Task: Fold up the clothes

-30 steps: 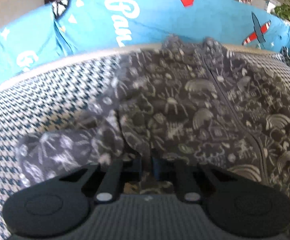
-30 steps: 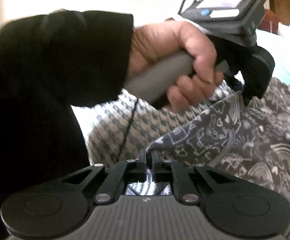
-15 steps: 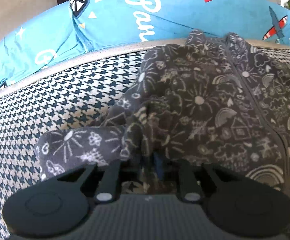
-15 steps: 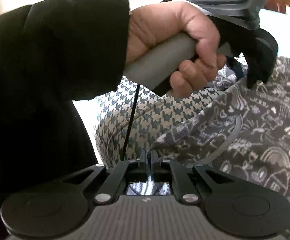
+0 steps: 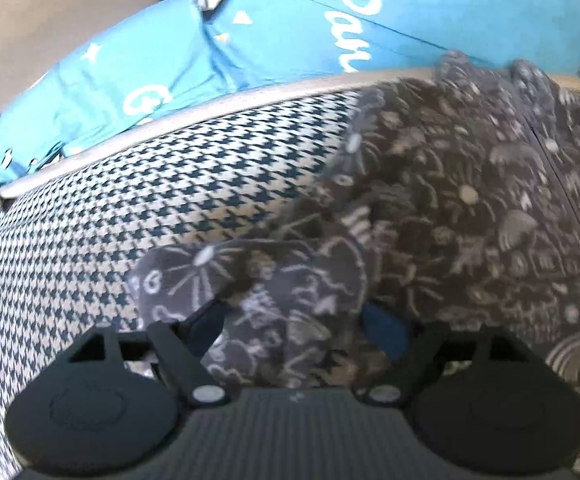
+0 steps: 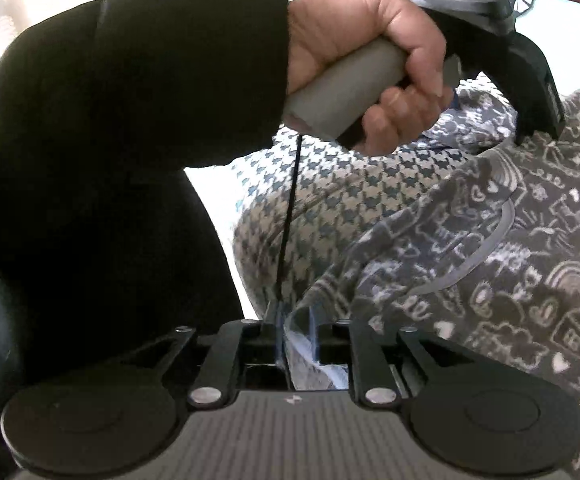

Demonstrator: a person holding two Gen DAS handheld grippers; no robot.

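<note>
Left gripper (image 5: 293,320): my fingers stand spread apart, with the bunched sleeve end of the grey doodle-print garment (image 5: 469,200) lying loose between them; I judge it released, not pinched.
Right gripper (image 6: 295,328): my fingers are nearly together with a pale edge of the same garment (image 6: 489,260) between them; whether they really pinch it I cannot tell.
Where the garment is: spread ahead of and to the right of my left fingers on the houndstooth surface (image 5: 150,220), its far end reaching the blue printed cloth (image 5: 290,40) beyond.
Left hand (image 6: 369,64): seen from the right wrist, above and ahead of my right fingers, gripping the handle, its black sleeve (image 6: 130,100) filling the left.
Step in hand: letting go after laying the sleeve inward, as I judge it.
Doing it well: I would lift my left fingers straight back so the soft cloth does not drag and undo the fold; then take the hem edge cleanly, both layers, before folding over.
Against half a second ago: my left fingers were closed on the sleeve then and are now wide; the sleeve end sits closer in. My right fingers show a small gap where there was almost none.
</note>
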